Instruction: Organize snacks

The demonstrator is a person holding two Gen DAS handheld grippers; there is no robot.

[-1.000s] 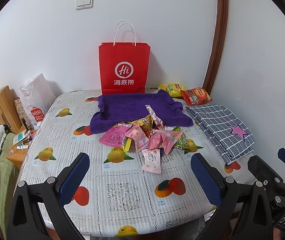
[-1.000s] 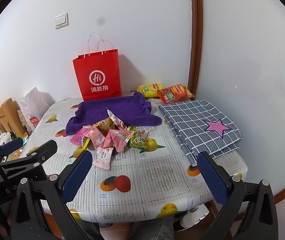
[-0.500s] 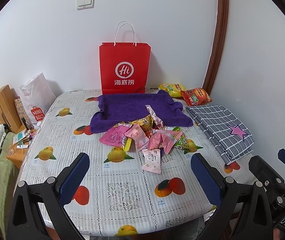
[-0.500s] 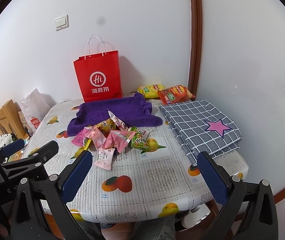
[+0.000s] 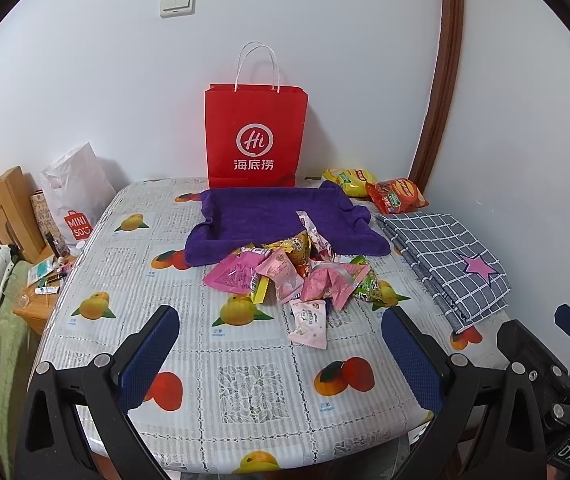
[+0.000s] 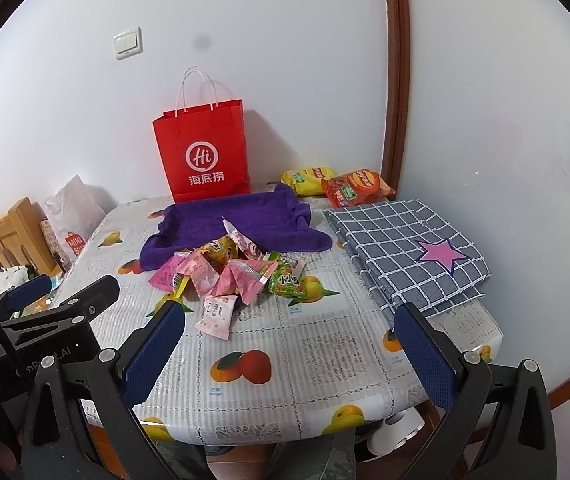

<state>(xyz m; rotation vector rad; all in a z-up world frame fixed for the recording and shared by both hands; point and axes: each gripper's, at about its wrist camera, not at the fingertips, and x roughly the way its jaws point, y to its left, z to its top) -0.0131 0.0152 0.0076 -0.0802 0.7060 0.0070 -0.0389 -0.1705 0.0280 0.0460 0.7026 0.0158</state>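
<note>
On the worktop [image 5: 245,384], a heap of snack packets [image 5: 293,272] lies just before a spread towel [image 5: 269,216], a paper bag [image 5: 256,136] stands behind the towel against the wall, two chip bags [image 5: 381,190] sit back right, and a folded cloth [image 5: 445,256] lies right.

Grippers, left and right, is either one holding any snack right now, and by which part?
Nothing is held. The left gripper and right gripper are both open and empty, short of the snack pile on the table.
</note>
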